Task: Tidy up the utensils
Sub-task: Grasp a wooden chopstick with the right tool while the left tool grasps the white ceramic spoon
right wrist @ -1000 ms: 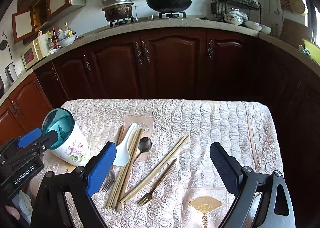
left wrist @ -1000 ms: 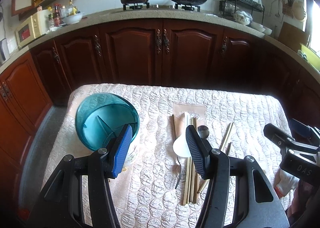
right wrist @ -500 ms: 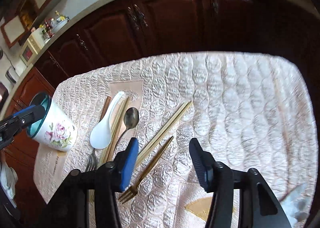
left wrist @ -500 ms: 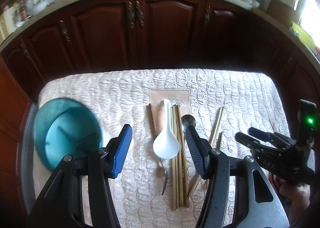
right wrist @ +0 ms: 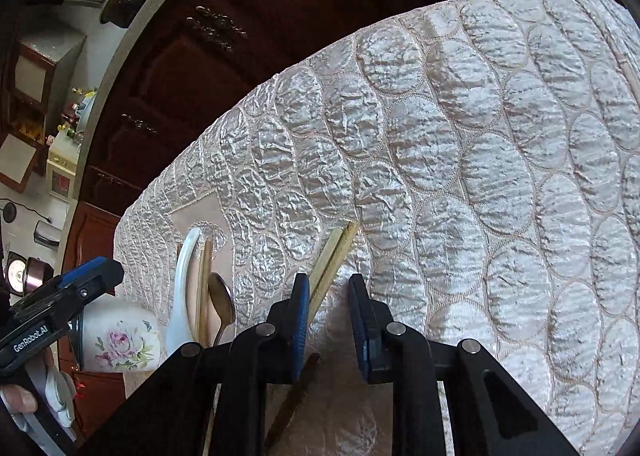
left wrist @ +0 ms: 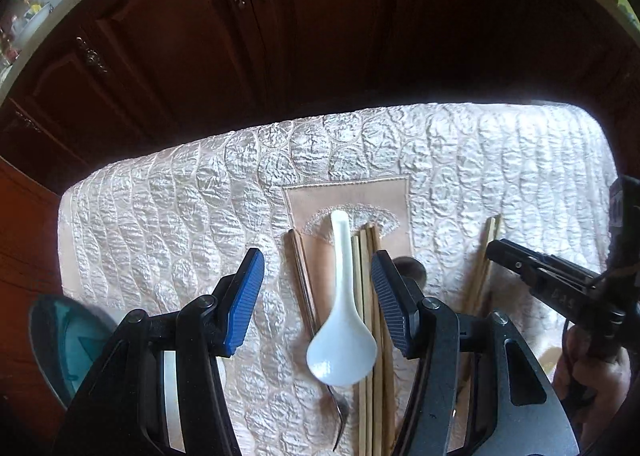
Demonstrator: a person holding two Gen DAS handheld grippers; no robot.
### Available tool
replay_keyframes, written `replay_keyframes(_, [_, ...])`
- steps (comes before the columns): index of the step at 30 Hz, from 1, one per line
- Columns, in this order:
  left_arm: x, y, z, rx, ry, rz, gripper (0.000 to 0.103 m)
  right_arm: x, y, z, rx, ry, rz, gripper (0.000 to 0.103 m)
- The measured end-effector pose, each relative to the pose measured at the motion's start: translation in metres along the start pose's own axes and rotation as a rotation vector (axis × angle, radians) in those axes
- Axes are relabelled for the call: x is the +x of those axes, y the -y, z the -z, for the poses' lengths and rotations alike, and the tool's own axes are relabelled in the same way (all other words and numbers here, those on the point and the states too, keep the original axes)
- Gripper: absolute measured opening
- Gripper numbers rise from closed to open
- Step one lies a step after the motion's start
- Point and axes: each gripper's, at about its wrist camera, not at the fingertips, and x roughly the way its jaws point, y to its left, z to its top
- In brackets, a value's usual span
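My left gripper [left wrist: 318, 296] has a black frame with round silver pivot screws and triangular cut-outs in its arms; its fingers [left wrist: 245, 298] carry ribbed pads, one bright blue, the other dark navy. My right gripper [right wrist: 329, 298] is built the same: black arms, silver screws, blue ribbed pads. White "GenRobot.AI" lettering runs along the left gripper's black side. A hand [left wrist: 588, 360] wraps the right handle.
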Motion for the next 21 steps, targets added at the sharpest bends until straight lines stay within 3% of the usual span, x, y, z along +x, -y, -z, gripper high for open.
replay_keyframes(2, [0.009, 0.002, -0.006, 0.006, -0.018, -0.015, 0.055, 0.002, 0.001, -0.004, 0.0, -0.001, -0.011, 0.01])
replay_keyframes(13, [0.049, 0.005, -0.021, 0.028, -0.103, -0.054, 0.055, -0.03, 0.022, 0.013, 0.009, 0.022, -0.041, 0.009])
replay_keyframes(19, [0.067, 0.0, -0.027, 0.001, -0.146, -0.025, 0.054, -0.023, 0.027, 0.016, 0.004, 0.001, -0.042, 0.009])
replay_keyframes(21, [0.074, 0.0, -0.028, -0.002, -0.164, -0.013, 0.047, -0.019, 0.023, 0.017, -0.01, -0.006, -0.035, 0.01])
